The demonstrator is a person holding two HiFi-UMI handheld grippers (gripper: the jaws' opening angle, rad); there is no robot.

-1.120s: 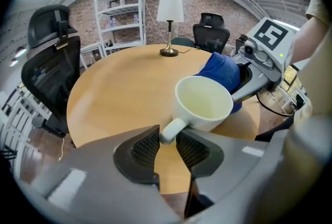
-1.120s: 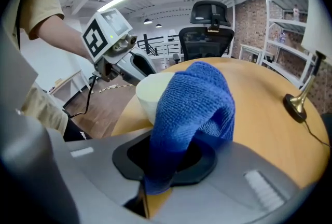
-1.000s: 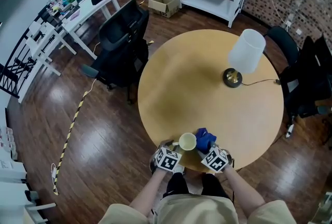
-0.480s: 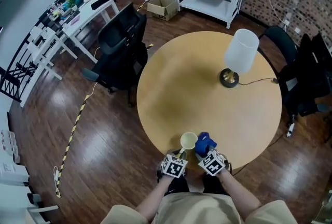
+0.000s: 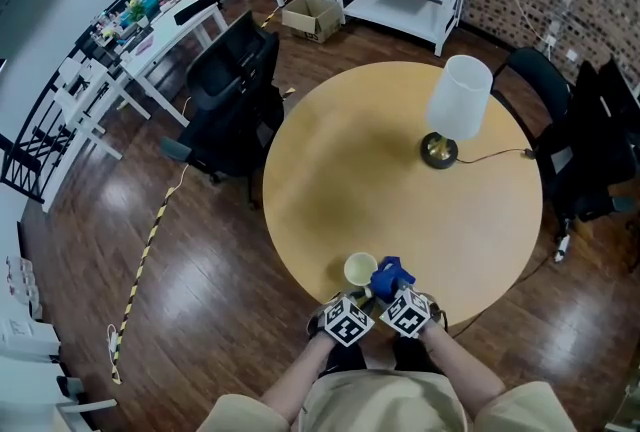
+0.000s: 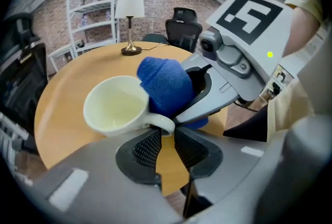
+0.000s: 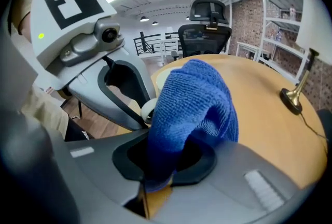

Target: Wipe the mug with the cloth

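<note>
**A:** Black is noted first, at the far left. What is set there?

**B:** An office chair [image 5: 235, 80] is seen on the floor [image 5: 200, 250], just beside the round wooden table [image 5: 340, 160].

**A:** And what is done by the left gripper [image 6: 166, 136]?

**B:** The handle of the cream mug [image 6: 114, 106] is pinched between its pad tips. The jaws are kept narrow, though they have just been eased a little wider, and the handle is nipped all the same.

**A:** Where is the mug placed?

**B:** It is found at the table's near edge, right in front of the person, with its handle turned toward them. Whether its base is rested on the wood cannot be told.

**A:** What is found to its right?

**B:** A blue cloth [image 7: 192, 109] is bunched up and pressed against the mug's side, close by the handle.

**A:** How is it held?

**B:** It is clamped by the right gripper [image 7: 166, 161]. The jaws are closed on a fold of it, and the rest is left bulging above the pads.

**A:** And further right?

**B:** A lamp [image 5: 455, 110] with a white shade and a brass base is stood on the table, well apart from the mug. Its cord [image 5: 500, 156] is trailed toward the table's right edge.
</note>
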